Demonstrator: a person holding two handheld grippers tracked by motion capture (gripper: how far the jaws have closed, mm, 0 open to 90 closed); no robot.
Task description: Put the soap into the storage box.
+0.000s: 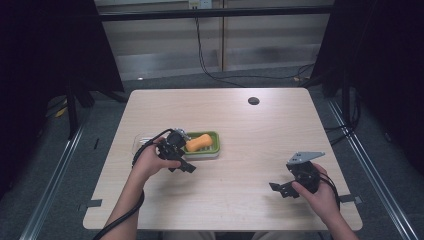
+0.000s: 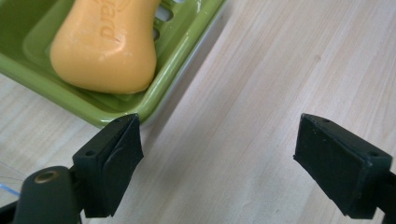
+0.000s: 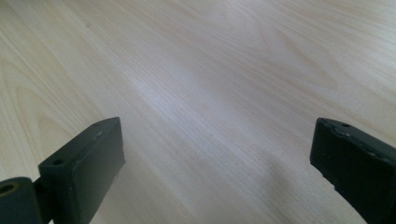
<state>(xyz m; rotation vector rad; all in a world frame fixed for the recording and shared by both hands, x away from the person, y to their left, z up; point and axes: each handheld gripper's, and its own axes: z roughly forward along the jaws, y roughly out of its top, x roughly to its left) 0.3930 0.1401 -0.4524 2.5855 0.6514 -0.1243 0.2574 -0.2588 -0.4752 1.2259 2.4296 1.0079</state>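
Item: orange waisted soap bar (image 2: 105, 46), lying in green slotted plastic dish (image 2: 184, 70) on pale wood surface (image 1: 240, 150). Left hand-held gripper (image 2: 219, 163): wide open, empty, dish corner just beside one jaw, bar's long axis diagonal ahead. Right hand-held gripper (image 3: 215, 172): open, empty, well apart.

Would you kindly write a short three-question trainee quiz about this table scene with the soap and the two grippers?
1. True or false: the orange bar of soap lies in the green plastic soap dish.
2. Which is nearer the dish: (a) left gripper, (b) right gripper?
3. What lies between the right gripper's jaws?

Key: 1 true. 2 a. 3 Nothing, just bare light wooden table beyond them.
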